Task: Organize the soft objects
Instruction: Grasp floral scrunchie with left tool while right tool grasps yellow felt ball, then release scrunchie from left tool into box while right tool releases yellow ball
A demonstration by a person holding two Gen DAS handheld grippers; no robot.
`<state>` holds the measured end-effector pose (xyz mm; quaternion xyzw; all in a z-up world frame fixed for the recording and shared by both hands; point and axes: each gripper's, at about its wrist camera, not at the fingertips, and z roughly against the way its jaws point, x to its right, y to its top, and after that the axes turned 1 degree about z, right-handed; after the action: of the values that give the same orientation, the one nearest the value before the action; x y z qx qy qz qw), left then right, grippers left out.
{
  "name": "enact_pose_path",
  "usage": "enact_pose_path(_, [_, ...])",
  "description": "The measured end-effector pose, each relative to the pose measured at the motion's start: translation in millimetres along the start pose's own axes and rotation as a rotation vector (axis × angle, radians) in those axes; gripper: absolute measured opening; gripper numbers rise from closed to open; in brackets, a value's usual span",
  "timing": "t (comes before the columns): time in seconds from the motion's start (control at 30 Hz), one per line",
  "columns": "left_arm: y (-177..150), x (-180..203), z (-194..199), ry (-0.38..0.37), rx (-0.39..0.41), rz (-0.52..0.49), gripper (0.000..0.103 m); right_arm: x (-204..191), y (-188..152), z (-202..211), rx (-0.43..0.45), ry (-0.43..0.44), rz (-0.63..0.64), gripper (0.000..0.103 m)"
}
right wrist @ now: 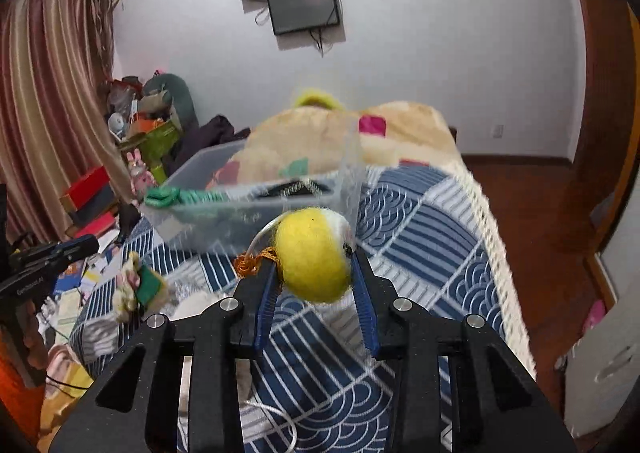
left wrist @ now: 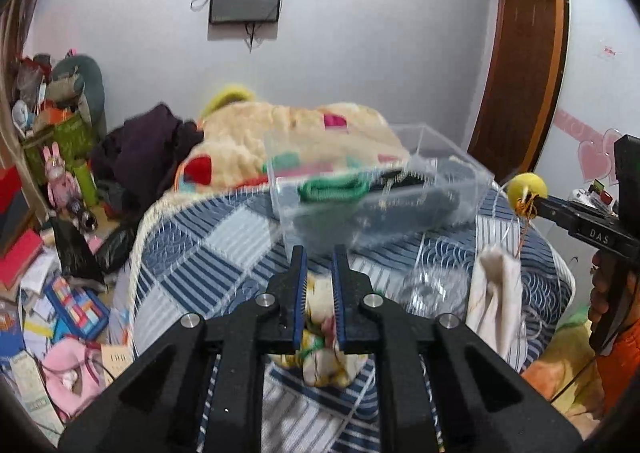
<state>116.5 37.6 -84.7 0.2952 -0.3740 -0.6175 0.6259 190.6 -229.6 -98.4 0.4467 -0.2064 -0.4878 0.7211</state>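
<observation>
A clear plastic box (left wrist: pixel 380 189) stands on the bed and holds a green knitted item (left wrist: pixel 334 189) and dark cloth. It also shows in the right wrist view (right wrist: pixel 256 209). My right gripper (right wrist: pixel 316 273) is shut on a yellow felt ball (right wrist: pixel 312 255) with an orange tassel, held above the quilt just short of the box; the ball also shows in the left wrist view (left wrist: pixel 526 189). My left gripper (left wrist: pixel 320 257) is open and empty, hovering over a floral soft toy (left wrist: pixel 320 349) that also shows in the right wrist view (right wrist: pixel 138 285). A cream cloth (left wrist: pixel 496 293) lies to its right.
The bed has a blue patterned quilt (right wrist: pixel 420 221) and a beige fleece blanket (left wrist: pixel 300 133) behind the box. A clear plastic lid or dish (left wrist: pixel 436 289) lies by the cream cloth. Cluttered boxes, books and toys (left wrist: pixel 52 213) fill the floor at left.
</observation>
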Motion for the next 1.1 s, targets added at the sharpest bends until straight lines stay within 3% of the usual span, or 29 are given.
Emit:
enact_pose_path(0.17, [20.2, 2.9, 1.4, 0.019, 0.047, -0.033, 0.012, -11.7, 12.3, -7.0, 0.03, 0.021, 0.02, 0.033])
enact_pose_path(0.3, [20.9, -0.1, -8.8, 0.051, 0.014, -0.052, 0.014, -18.4, 23.6, -11.2, 0.06, 0.03, 0.036, 0.033])
enact_pose_path(0.33, [18.0, -1.8, -13.0, 0.054, -0.004, -0.053, 0.018, -19.9, 27.6, -12.7, 0.07, 0.033, 0.037, 0.033])
enact_pose_path(0.4, [8.8, -6.4, -24.0, 0.055, -0.052, -0.046, 0.044, -22.2, 32.2, -13.3, 0.083, 0.039, 0.042, 0.033])
enact_pose_path(0.47, [-3.5, -13.2, -35.9, 0.048, -0.106, -0.018, 0.059, -24.8, 35.0, -14.2, 0.092, 0.042, 0.053, 0.033])
enact_pose_path(0.67, [-31.3, -26.6, -59.9, -0.04, -0.218, 0.073, 0.059, -32.3, 40.3, -24.3, 0.082, 0.031, 0.095, 0.033])
enact_pose_path(0.77, [-32.1, -28.3, -62.8, -0.064, -0.221, 0.089, 0.047, -34.1, 36.7, -31.9, 0.057, 0.026, 0.109, 0.033])
enact_pose_path(0.87, [-30.0, -26.4, -61.0, -0.076, -0.21, 0.084, 0.028, -33.6, 32.8, -36.4, 0.033, 0.018, 0.121, 0.033])
enact_pose_path(0.9, [-28.1, -25.4, -60.5, -0.072, -0.207, 0.075, 0.017, -32.7, 32.9, -37.0, 0.026, 0.014, 0.126, 0.033])
enact_pose_path(1.1, [-10.4, -18.7, -52.5, -0.049, -0.171, 0.022, 0.006, -24.8, 26.9, -37.7, -0.023, -0.022, 0.17, 0.033])
